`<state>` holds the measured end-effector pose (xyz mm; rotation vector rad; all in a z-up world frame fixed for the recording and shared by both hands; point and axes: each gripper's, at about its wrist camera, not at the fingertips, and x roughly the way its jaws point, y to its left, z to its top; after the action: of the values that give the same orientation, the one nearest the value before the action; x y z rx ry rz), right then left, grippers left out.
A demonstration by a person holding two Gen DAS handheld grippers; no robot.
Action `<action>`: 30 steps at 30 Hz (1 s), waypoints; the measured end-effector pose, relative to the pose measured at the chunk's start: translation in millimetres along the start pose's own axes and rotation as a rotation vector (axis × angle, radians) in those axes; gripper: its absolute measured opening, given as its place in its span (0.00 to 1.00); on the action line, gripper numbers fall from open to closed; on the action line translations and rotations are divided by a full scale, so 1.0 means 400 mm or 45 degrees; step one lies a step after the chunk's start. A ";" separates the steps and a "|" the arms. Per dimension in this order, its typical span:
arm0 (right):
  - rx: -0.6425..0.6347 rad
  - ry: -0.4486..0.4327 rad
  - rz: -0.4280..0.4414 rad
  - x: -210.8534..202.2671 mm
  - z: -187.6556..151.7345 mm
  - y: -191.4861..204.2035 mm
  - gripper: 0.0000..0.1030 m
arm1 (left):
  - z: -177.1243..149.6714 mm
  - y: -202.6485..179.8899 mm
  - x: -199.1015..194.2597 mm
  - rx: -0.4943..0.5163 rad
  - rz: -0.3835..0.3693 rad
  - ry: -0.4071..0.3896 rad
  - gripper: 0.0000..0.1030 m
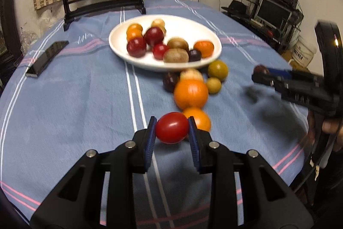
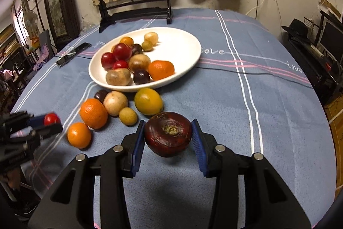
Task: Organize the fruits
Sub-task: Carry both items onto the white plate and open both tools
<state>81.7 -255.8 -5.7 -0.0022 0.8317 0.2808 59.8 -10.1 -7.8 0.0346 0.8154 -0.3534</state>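
Two items in hand: one per gripper, both lifted clear of the blue striped tablecloth (image 2: 268,111).
Left gripper (image 1: 172,129): clenched on a small glossy red cherry tomato (image 1: 172,127), pads on its two sides.
Tomato handling: light, thin-skinned, slick; you should judge it easy to burst, so squeeze no harder and keep the pads across its widest part.
Right gripper (image 2: 168,135): grasping a dark maroon round fruit with a tan stem scar (image 2: 168,134), stem end facing the camera.
Maroon fruit handling: looks firm-shelled and heavier; hold it at the flanks, not the scar.
Destination: wide white ceramic plate (image 2: 188,42) at twelve o'clock from both grippers, already part-filled with mixed fruit.
Loose stock: large orange (image 2: 93,113), small orange (image 2: 78,135), yellow-green lemon-like fruit (image 2: 148,101), on the cloth at six o'clock of the plate.
Plate caution: round fruit will likely roll; set yours low, into a gap.
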 end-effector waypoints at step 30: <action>0.100 0.049 0.076 0.260 0.259 0.009 0.42 | 0.303 0.011 0.266 0.031 0.152 -0.113 0.37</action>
<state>222.8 -215.4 -11.2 0.0910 0.8819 0.3049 213.9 -57.3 -1.2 0.0895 0.7175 -0.2507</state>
